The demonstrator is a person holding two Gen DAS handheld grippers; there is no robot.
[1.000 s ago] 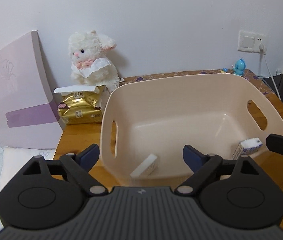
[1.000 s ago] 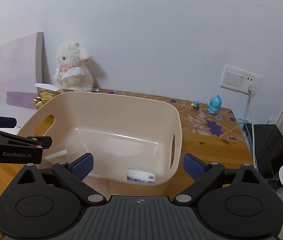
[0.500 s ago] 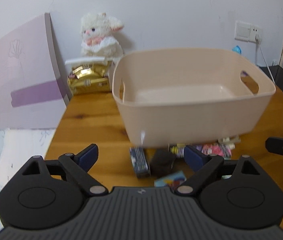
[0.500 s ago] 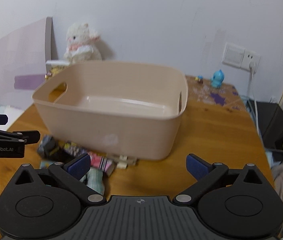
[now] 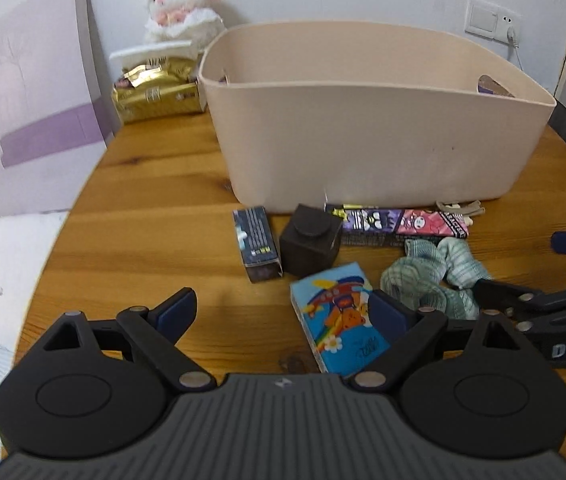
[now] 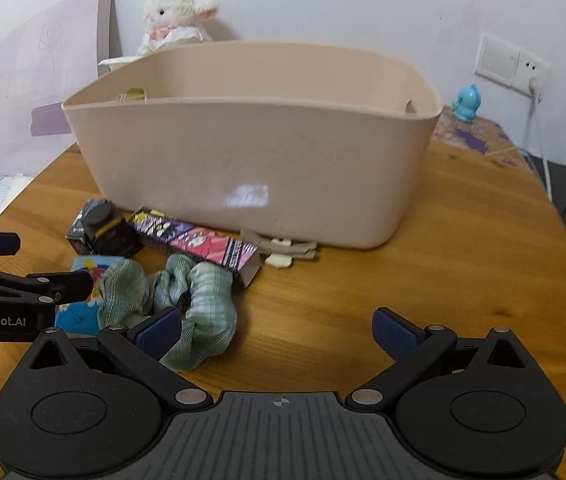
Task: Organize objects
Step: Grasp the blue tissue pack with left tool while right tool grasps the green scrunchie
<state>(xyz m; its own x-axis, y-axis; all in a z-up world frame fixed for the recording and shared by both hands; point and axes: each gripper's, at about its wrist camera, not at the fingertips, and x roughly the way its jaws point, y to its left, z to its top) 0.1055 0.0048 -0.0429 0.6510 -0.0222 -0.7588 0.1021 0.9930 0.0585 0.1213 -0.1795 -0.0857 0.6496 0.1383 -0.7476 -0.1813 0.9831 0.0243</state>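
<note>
A beige plastic bin point(image 5: 371, 140) point(image 6: 259, 152) stands on the wooden table point(image 5: 155, 232). In front of it lie a dark narrow box point(image 5: 257, 244), a black cube box point(image 5: 310, 238) point(image 6: 109, 232), a long purple-pink cartoon box point(image 5: 399, 222) point(image 6: 197, 242), a blue cartoon card box point(image 5: 339, 316) point(image 6: 83, 300), a green scrunchie point(image 5: 435, 276) point(image 6: 179, 296) and a beige hair clip point(image 5: 459, 208) point(image 6: 283, 246). My left gripper point(image 5: 283, 312) is open and empty, low over the table beside the blue box. My right gripper point(image 6: 277, 330) is open and empty, its left finger by the scrunchie.
A white plush lamb point(image 5: 183, 4) point(image 6: 175, 16) and a gold packet point(image 5: 155, 88) sit behind the bin at the wall. A purple-white board point(image 5: 23, 112) leans at the left. A blue toy point(image 6: 467, 102) and a wall socket point(image 6: 511, 60) are at the right.
Both grippers have dropped from above the bin down to table level in front of it. The small objects before the bin have come into view. Both stay open.
</note>
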